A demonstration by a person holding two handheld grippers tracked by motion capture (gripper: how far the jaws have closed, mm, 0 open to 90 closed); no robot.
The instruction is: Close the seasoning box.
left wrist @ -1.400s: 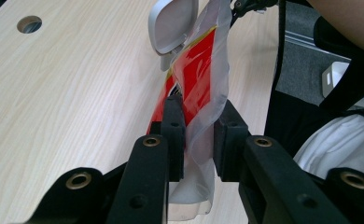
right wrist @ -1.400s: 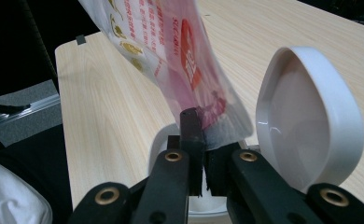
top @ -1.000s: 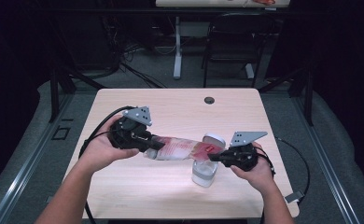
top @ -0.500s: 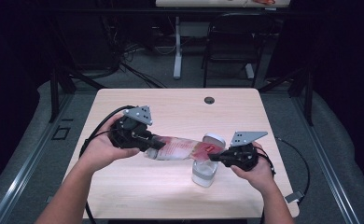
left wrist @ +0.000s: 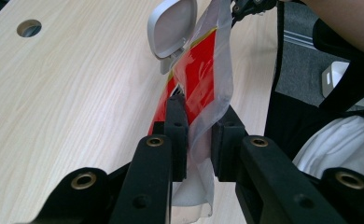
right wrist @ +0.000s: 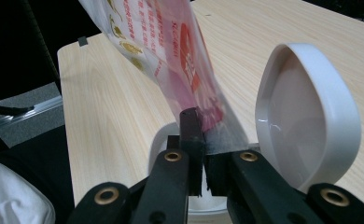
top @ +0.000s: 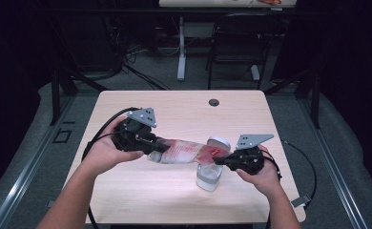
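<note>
Holding a red-and-clear plastic bag (top: 186, 151) stretched between both grippers, above the middle of the bench (top: 184, 107). Left gripper (top: 151, 145) clamped on one end of the bag, jaws closed down to the thickness of the plastic, with crumpled clear film bunched between them in the left gripper view (left wrist: 199, 140). Right gripper (top: 222, 161) pinching the other end, jaws nearly touching and gripping the clear edge strip of the bag (right wrist: 185, 60) in the right gripper view. Bag lying roughly level from left to right in the high view, red print toward the right end, clear of the bench surface as far as can be told. Just under the right end, a small white container (top: 209, 175) standing on the bench with its hinged lid (top: 218, 143) tipped open and upright behind it; lid (right wrist: 306, 116) seen from inside, just beside the bag's gripped end. Small round hole (top: 214, 102) near the far edge of the bench, well apart from the bag.
</note>
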